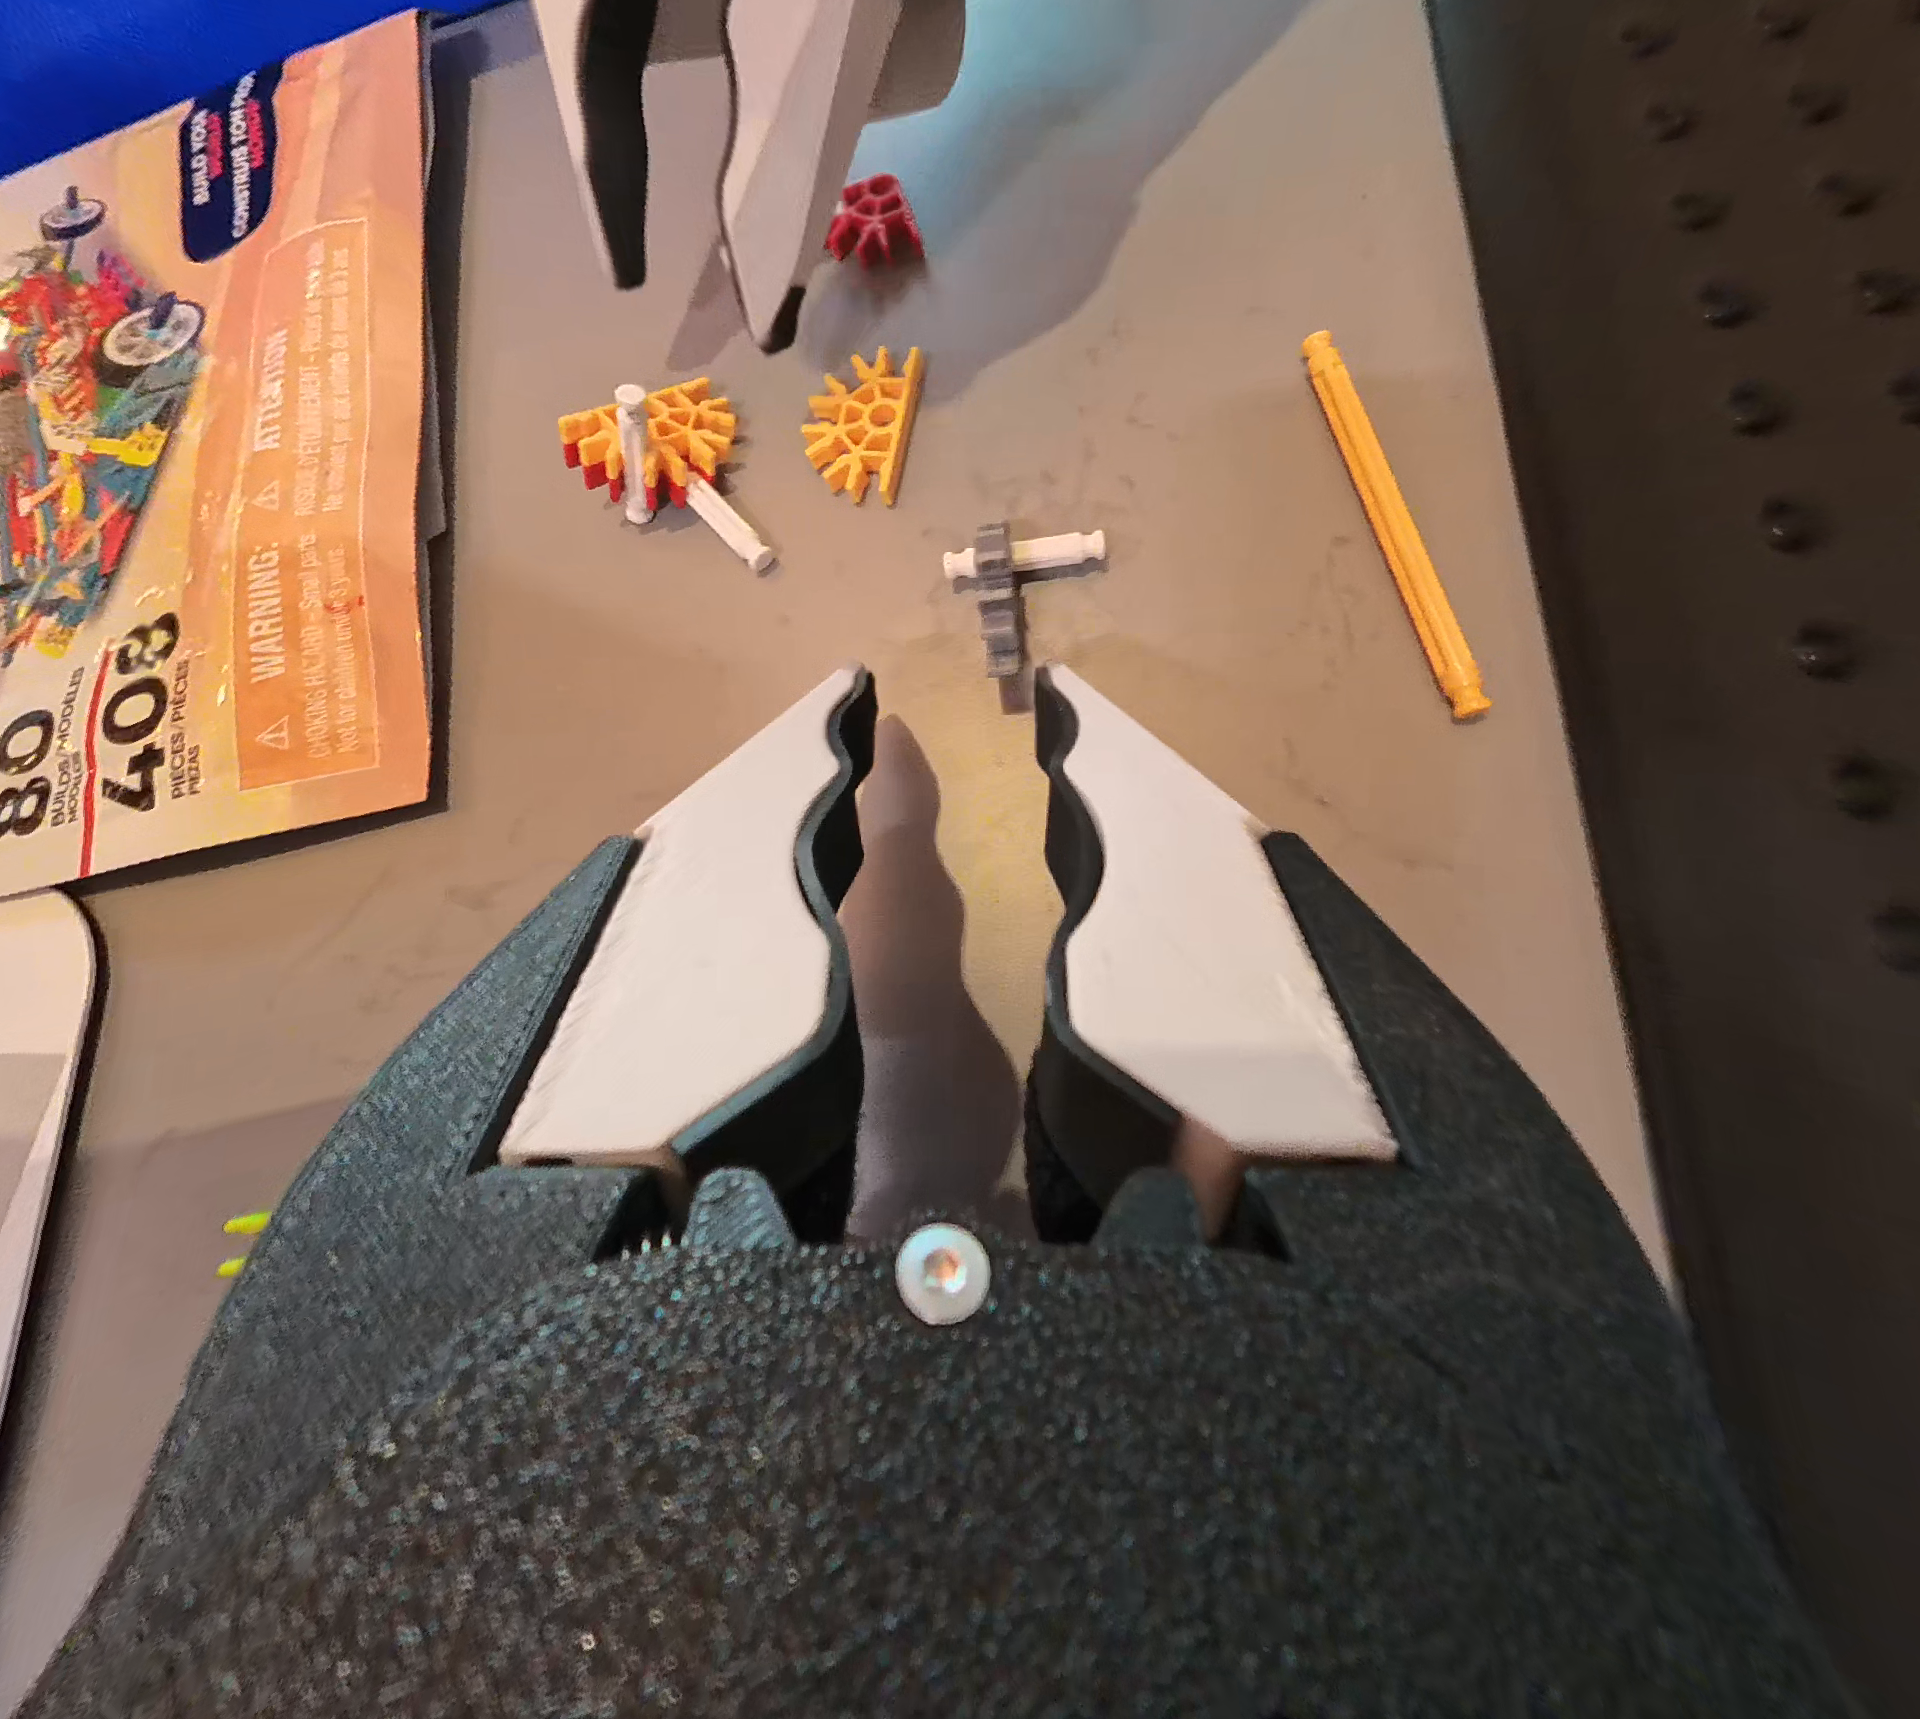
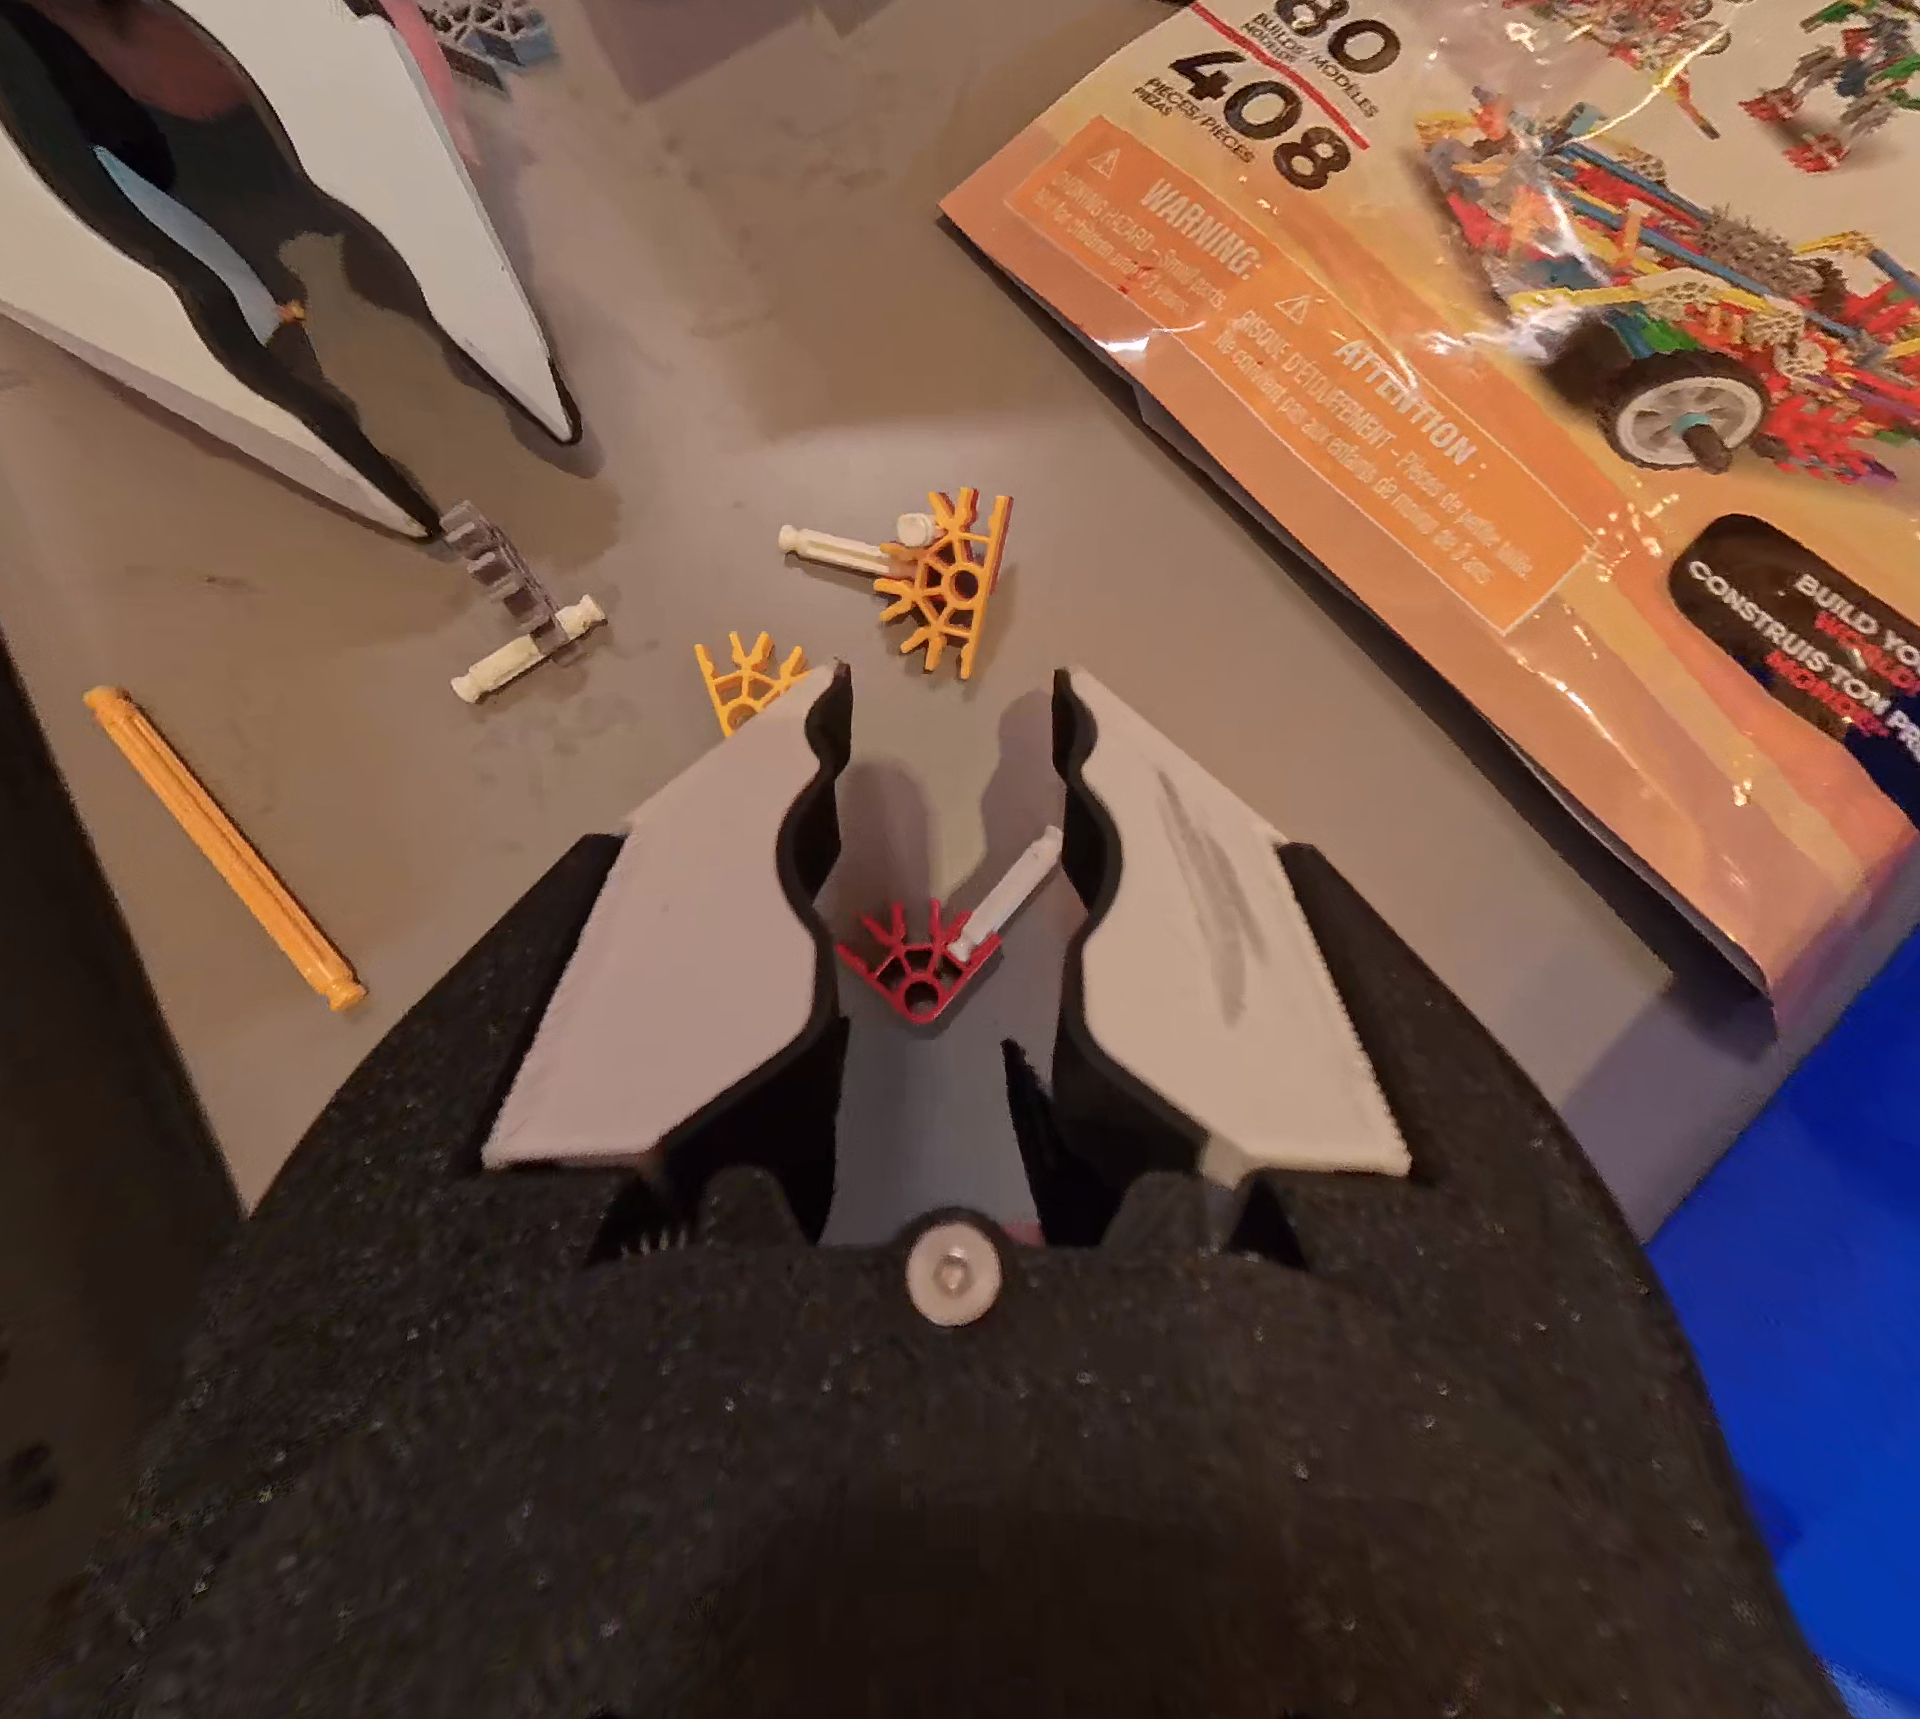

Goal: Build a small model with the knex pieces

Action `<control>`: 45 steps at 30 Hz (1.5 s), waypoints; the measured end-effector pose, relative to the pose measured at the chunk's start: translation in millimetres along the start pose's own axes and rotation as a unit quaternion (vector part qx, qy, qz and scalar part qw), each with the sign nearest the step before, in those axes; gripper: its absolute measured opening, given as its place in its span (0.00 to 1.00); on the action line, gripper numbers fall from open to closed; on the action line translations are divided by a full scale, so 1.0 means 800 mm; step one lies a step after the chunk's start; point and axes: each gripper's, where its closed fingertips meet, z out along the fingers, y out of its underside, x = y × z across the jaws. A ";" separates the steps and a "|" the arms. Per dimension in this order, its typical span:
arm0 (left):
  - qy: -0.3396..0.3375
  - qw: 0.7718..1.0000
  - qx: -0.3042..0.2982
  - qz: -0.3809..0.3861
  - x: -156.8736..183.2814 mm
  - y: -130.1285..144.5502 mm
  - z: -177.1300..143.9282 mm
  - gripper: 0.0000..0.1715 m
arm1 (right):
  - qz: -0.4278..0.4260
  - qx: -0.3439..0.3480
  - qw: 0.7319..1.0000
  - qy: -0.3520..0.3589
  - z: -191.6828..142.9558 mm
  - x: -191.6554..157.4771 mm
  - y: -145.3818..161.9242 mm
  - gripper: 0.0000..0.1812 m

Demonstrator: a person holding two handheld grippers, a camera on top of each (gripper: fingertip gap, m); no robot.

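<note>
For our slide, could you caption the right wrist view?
Open right claw above a red connector, yellow connectors ahead.

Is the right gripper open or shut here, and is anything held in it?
Open and empty. The right gripper shows a clear gap between its fingers; the red connector lies on the table between them, apparently ungripped.

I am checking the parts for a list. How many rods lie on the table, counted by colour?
White rods: 4 (two on the yellow connector, one through the grey connector, one in the red connector)
Yellow rods: 1
Total: 5
</note>
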 end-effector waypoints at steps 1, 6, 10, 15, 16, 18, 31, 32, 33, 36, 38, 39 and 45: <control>0.001 1.000 -0.002 0.004 0.001 0.000 0.001 0.17 | -0.002 -0.002 1.000 -0.001 0.003 -0.001 0.000 0.21; 0.011 1.000 -0.005 0.012 0.009 0.000 0.001 0.17 | 0.009 -0.002 1.000 -0.009 0.017 0.000 -0.008 0.21; 0.013 1.000 -0.004 0.019 0.011 -0.001 0.001 0.15 | 0.003 -0.017 1.000 -0.013 0.030 0.000 -0.006 0.20; 0.014 1.000 -0.004 0.018 0.011 0.000 0.001 0.16 | -0.005 -0.018 0.999 -0.027 0.037 -0.005 -0.008 0.12; 0.013 1.000 -0.004 0.017 0.010 0.001 0.001 0.16 | -0.005 -0.014 1.000 -0.024 0.036 -0.004 -0.010 0.12; 0.009 1.000 -0.005 0.017 0.008 0.002 0.001 0.16 | 0.001 -0.003 1.000 -0.029 0.033 -0.004 -0.012 0.12; -0.105 0.983 0.145 -0.039 -0.042 -0.082 -0.032 0.16 | 0.031 0.186 0.979 -0.077 -0.046 -0.039 -0.062 0.12; -0.108 0.982 0.148 -0.039 -0.042 -0.085 -0.032 0.15 | 0.030 0.191 0.979 -0.071 -0.049 -0.040 -0.064 0.12; -0.112 0.982 0.147 -0.036 -0.042 -0.086 -0.030 0.15 | 0.029 0.196 0.978 -0.065 -0.052 -0.041 -0.067 0.12; -0.122 0.981 0.147 -0.018 -0.039 -0.089 -0.025 0.14 | 0.016 0.192 0.981 -0.034 -0.052 -0.041 -0.071 0.12; -0.138 0.979 0.151 -0.017 -0.043 -0.091 -0.026 0.12 | -0.004 0.183 0.983 -0.005 -0.050 -0.040 -0.073 0.12; -0.146 0.977 0.153 -0.019 -0.046 -0.091 -0.028 0.08 | -0.014 0.179 0.984 0.007 -0.049 -0.040 -0.074 0.12; -0.143 0.974 0.172 -0.031 -0.046 -0.097 -0.034 0.04 | -0.049 0.177 0.981 0.059 -0.052 -0.040 -0.085 0.12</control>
